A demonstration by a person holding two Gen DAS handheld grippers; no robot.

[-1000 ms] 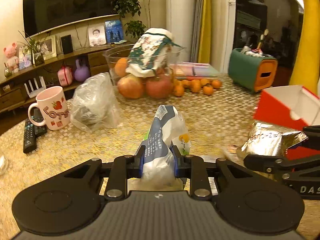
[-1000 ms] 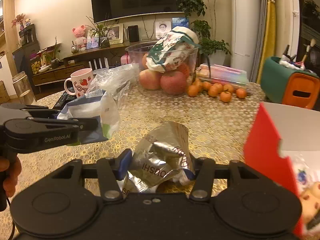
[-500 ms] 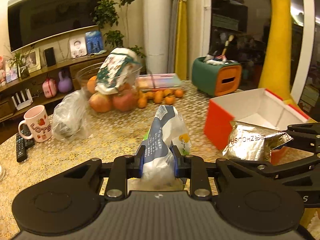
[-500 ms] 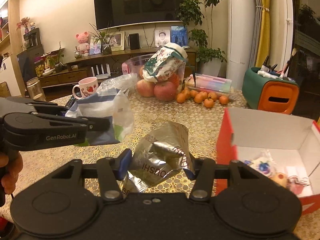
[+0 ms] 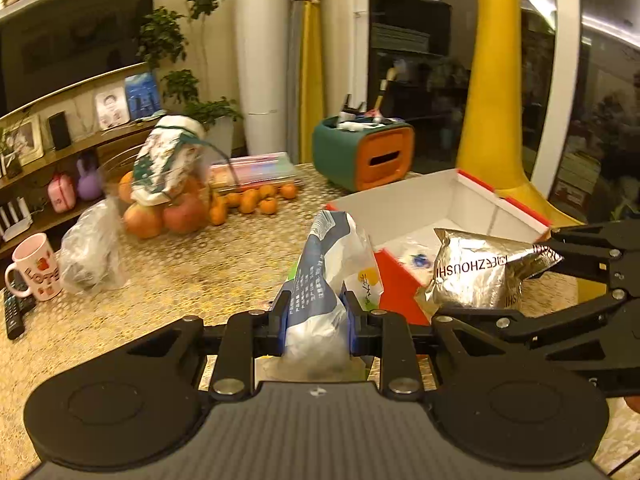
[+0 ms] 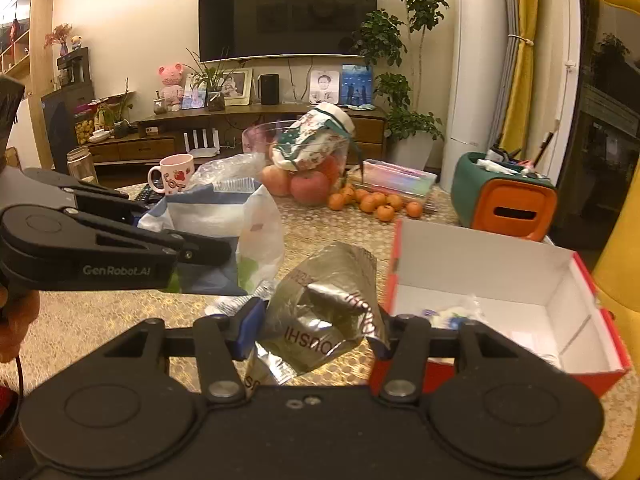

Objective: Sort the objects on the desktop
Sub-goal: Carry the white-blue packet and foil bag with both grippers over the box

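Note:
My left gripper (image 5: 315,316) is shut on a blue and white snack bag (image 5: 328,264) and holds it above the table, just left of the red box (image 5: 400,284). The bag also shows in the right wrist view (image 6: 240,236), in the left gripper (image 6: 200,248). My right gripper (image 6: 316,332) is shut on a silver foil packet (image 6: 324,316), held beside the box's left wall (image 6: 394,264). In the left wrist view the packet (image 5: 480,272) hangs over the box's near corner. The open box has white inner walls (image 6: 492,264) and a few small wrapped items on its floor (image 6: 448,314).
A glass bowl of apples with a patterned cloth bag (image 6: 312,152) stands at the back, small oranges (image 6: 372,202) beside it. A green and orange organiser (image 6: 504,196) is at the right. A pink mug (image 6: 172,174), a clear plastic bag (image 5: 92,252) and remotes (image 5: 16,312) are at the left.
Both grippers have moved right and toward the red box with their bags. The box is now closer in both views, and the foil packet hangs over its near corner.

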